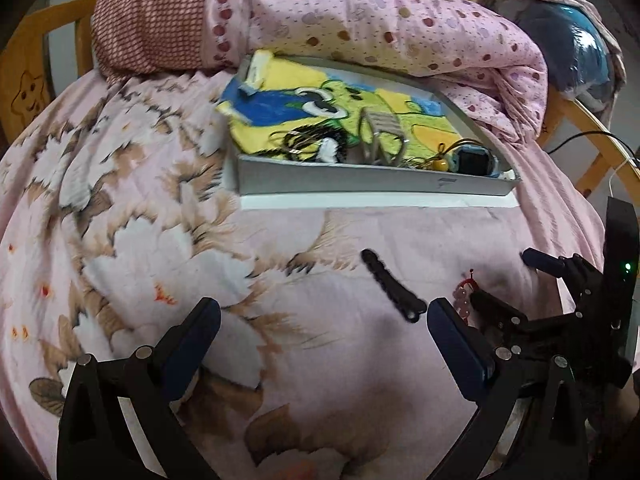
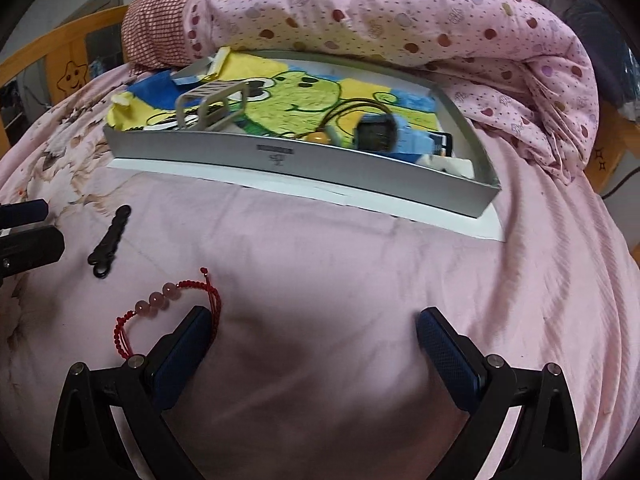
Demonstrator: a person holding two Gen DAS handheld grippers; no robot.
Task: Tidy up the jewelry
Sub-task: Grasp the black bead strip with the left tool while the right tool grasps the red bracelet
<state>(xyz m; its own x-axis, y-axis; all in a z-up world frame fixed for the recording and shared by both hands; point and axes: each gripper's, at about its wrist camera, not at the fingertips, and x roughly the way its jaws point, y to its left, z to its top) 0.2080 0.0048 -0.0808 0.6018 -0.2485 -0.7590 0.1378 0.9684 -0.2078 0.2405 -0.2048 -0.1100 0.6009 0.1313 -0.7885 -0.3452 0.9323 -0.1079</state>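
A grey tray (image 1: 360, 178) (image 2: 280, 160) lined with a yellow cartoon cloth holds a grey hair clip (image 2: 212, 106), cords and a blue watch (image 2: 384, 132). On the pink bedsheet lie a black hair clip (image 1: 394, 286) (image 2: 108, 242) and a red cord bracelet with pink beads (image 2: 160, 308) (image 1: 464, 296). My left gripper (image 1: 324, 320) is open and empty, just left of the black clip. My right gripper (image 2: 314, 330) is open and empty; its left finger (image 2: 188, 344) lies beside the bracelet. The right gripper also shows in the left wrist view (image 1: 508, 284).
A pink dotted quilt (image 2: 400, 20) is piled behind the tray, with a red checked pillow (image 1: 152, 20) at the left. A wooden bed rail (image 1: 36, 80) runs round the back. A blue bag (image 1: 580, 56) sits at the far right.
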